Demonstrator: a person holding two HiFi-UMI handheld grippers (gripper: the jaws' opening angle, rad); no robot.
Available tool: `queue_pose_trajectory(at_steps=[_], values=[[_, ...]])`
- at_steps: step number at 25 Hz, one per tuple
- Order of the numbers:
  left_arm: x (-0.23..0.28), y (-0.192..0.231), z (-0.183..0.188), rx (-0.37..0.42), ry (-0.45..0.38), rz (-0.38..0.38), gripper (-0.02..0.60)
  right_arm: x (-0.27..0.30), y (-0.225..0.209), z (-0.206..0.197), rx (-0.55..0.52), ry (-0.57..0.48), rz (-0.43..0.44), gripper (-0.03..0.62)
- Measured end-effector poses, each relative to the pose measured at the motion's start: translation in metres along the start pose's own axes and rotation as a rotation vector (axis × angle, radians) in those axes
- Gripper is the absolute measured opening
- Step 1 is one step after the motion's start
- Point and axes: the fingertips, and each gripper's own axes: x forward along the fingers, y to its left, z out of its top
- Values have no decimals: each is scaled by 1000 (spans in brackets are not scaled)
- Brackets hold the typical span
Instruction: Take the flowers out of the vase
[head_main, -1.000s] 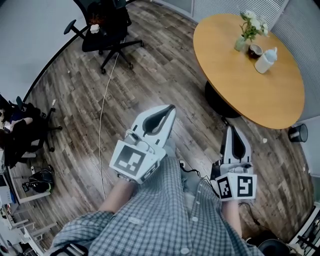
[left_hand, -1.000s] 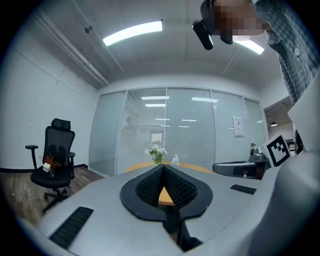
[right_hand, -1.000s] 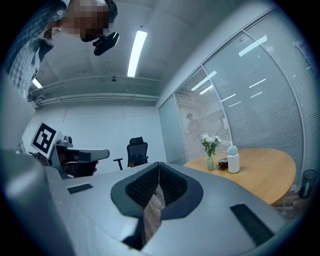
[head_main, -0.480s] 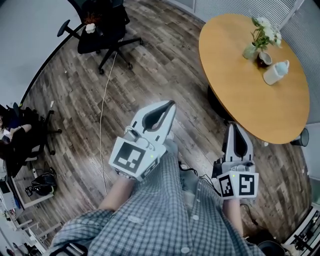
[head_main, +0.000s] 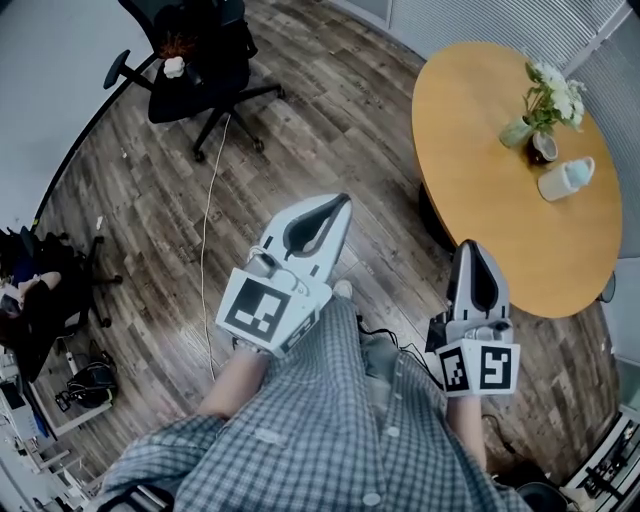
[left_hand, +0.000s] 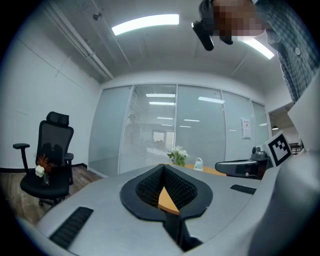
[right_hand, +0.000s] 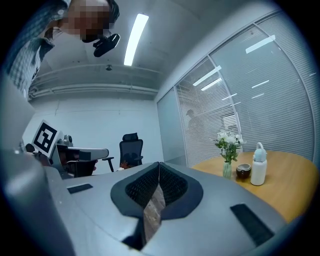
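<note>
Left tongs (head_main: 342, 200) closed, right tongs (head_main: 473, 244) closed, flowers (head_main: 557, 92) upright in vase (head_main: 517, 132)

I saw the flowers (head_main: 556, 92), a small bunch of white blooms on green stems, standing upright in the vase (head_main: 517, 132). The vase was small, of pale green glass, and sat at the upper right of the head view, near the far edge of the round wooden surface (head_main: 480, 190). In the right gripper view they stood right of centre.
</note>
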Motion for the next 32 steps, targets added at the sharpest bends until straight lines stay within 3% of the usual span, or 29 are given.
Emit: queue_pose_trajectory(at_steps=[7, 13, 32], values=[[15, 45, -6, -2, 5, -6, 8, 44, 8, -2, -12, -6, -20, 11], [30, 60, -13, -24, 24, -36, 8, 54, 2, -7, -6, 25, -69, 11], [153, 74, -14, -32, 57, -86, 8, 126, -96, -11, 21, 68, -134, 11]])
